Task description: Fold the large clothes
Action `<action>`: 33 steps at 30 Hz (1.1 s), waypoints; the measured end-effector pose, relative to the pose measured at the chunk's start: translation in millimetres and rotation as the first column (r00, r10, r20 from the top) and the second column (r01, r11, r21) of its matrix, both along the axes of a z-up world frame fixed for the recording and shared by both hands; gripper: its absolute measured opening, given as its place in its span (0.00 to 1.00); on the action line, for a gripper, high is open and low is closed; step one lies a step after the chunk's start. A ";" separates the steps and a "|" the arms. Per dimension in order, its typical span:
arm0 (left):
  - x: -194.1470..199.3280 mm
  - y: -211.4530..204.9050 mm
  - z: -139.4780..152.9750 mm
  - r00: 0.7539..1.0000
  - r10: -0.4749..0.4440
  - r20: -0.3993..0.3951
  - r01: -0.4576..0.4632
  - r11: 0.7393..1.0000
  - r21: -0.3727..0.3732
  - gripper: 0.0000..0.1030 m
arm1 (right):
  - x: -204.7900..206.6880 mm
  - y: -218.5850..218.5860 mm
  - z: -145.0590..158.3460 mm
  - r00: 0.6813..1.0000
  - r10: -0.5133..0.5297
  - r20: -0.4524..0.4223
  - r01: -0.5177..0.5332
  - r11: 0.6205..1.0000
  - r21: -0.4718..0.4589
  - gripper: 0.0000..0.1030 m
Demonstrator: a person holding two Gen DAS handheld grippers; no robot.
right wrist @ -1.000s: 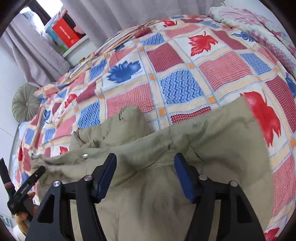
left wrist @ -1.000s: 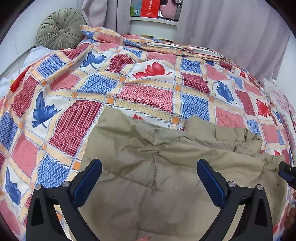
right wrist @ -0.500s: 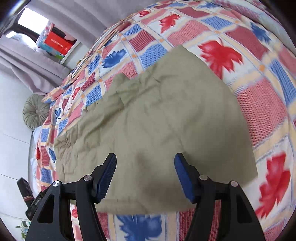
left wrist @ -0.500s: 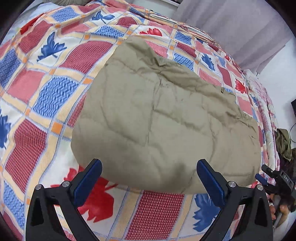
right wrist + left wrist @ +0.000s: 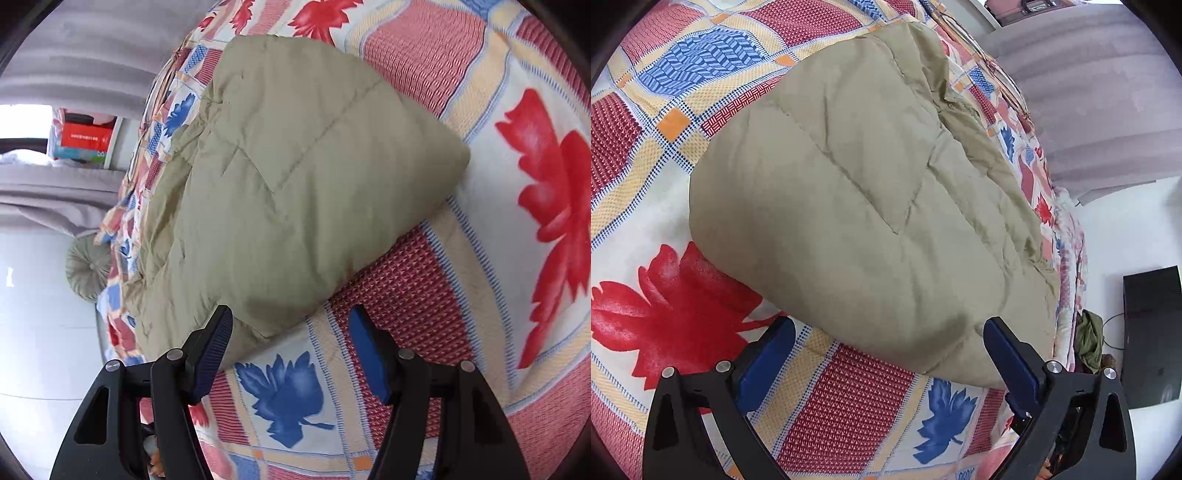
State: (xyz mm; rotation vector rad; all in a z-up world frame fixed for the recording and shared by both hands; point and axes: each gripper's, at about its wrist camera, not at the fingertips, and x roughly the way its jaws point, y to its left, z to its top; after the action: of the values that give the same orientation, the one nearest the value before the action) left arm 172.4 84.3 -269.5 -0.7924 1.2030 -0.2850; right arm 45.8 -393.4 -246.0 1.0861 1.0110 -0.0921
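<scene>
Lying folded into a thick padded bundle, the khaki quilted jacket rests on the patchwork bedspread, its rounded folded edge toward the near edge of the bed. Just short of that edge, the left gripper has its blue-padded jaws spread wide with nothing between them but bedspread. The right gripper is likewise wide apart and holds nothing, its left finger close against the jacket's near corner. Grey curtains hang beyond the bed's far edge, and a round green cushion sits at its far corner.
</scene>
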 end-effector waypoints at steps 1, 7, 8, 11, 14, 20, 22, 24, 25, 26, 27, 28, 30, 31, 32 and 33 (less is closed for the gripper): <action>3.8 0.1 -3.0 1.000 0.008 0.001 -0.008 1.000 0.002 0.99 | 1.8 0.4 -3.1 1.000 -0.004 0.002 0.004 1.000 0.011 0.67; 35.5 2.0 -18.0 0.999 0.051 0.005 -0.051 0.998 0.020 0.99 | 21.5 0.1 -23.0 1.000 -0.025 0.010 0.024 0.997 0.071 0.67; 40.8 1.2 -20.5 0.999 0.054 0.002 -0.054 0.998 0.023 0.99 | 25.5 -0.7 -26.1 1.000 -0.029 0.012 0.028 0.996 0.080 0.67; 54.7 -2.0 -29.2 0.998 0.063 -0.005 -0.063 0.997 0.045 0.99 | 37.0 -3.4 -32.4 0.999 -0.037 0.019 0.035 0.995 0.096 0.67; 64.3 -5.2 -35.3 0.997 0.081 -0.007 -0.080 0.994 0.072 0.99 | 50.3 -6.4 -39.1 0.999 -0.046 0.026 0.043 0.993 0.114 0.70; 76.5 -11.6 -32.8 0.996 0.087 -0.003 -0.086 0.986 0.140 0.71 | 71.5 -9.2 -56.3 0.995 -0.093 0.029 0.086 0.978 0.189 0.71; 79.3 -14.8 -26.5 0.999 0.046 0.019 -0.049 0.991 0.124 0.41 | 74.0 -9.4 -57.9 0.995 -0.100 0.028 0.092 0.975 0.202 0.71; 79.4 -21.0 -14.2 0.998 0.006 0.056 -0.015 0.986 0.163 0.29 | 75.7 -9.3 -58.3 0.995 -0.102 0.020 0.095 0.971 0.218 0.69; 78.8 -24.9 -6.5 0.997 -0.022 0.079 0.007 0.982 0.190 0.24 | 75.9 -9.3 -58.2 0.995 -0.101 0.018 0.095 0.970 0.225 0.61; 76.6 -26.4 -0.3 0.995 -0.040 0.094 0.019 0.978 0.209 0.23 | 75.9 -9.2 -57.4 0.995 -0.098 0.022 0.090 0.968 0.234 0.54; 74.4 -28.6 6.6 0.992 -0.060 0.112 0.032 0.972 0.231 0.21 | 75.9 -8.7 -55.2 0.995 -0.095 0.031 0.085 0.968 0.238 0.42; 71.4 -30.6 13.6 0.988 -0.080 0.129 0.046 0.967 0.251 0.21 | 75.4 -8.0 -51.3 0.995 -0.092 0.040 0.081 0.970 0.229 0.34; 64.8 -31.5 24.7 0.983 -0.106 0.149 0.062 0.959 0.275 0.21 | 74.2 -6.6 -45.4 0.995 -0.083 0.056 0.069 0.973 0.220 0.27; 60.1 -30.3 29.8 0.981 -0.117 0.157 0.069 0.957 0.282 0.21 | 72.4 -6.2 -42.2 0.995 -0.079 0.066 0.063 0.973 0.222 0.24; 55.0 -29.3 34.9 0.978 -0.127 0.163 0.076 0.955 0.287 0.21 | 70.0 -6.0 -39.2 0.995 -0.074 0.073 0.056 0.973 0.223 0.24; 49.3 -28.1 39.7 0.977 -0.136 0.167 0.083 0.954 0.288 0.21 | 67.6 -5.5 -36.5 0.995 -0.068 0.079 0.049 0.974 0.222 0.23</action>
State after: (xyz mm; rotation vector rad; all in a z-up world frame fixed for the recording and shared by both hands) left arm 221.7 56.2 -229.8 -0.4427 1.0829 -0.2664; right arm 113.4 -398.9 -282.4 1.3115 0.9268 0.0197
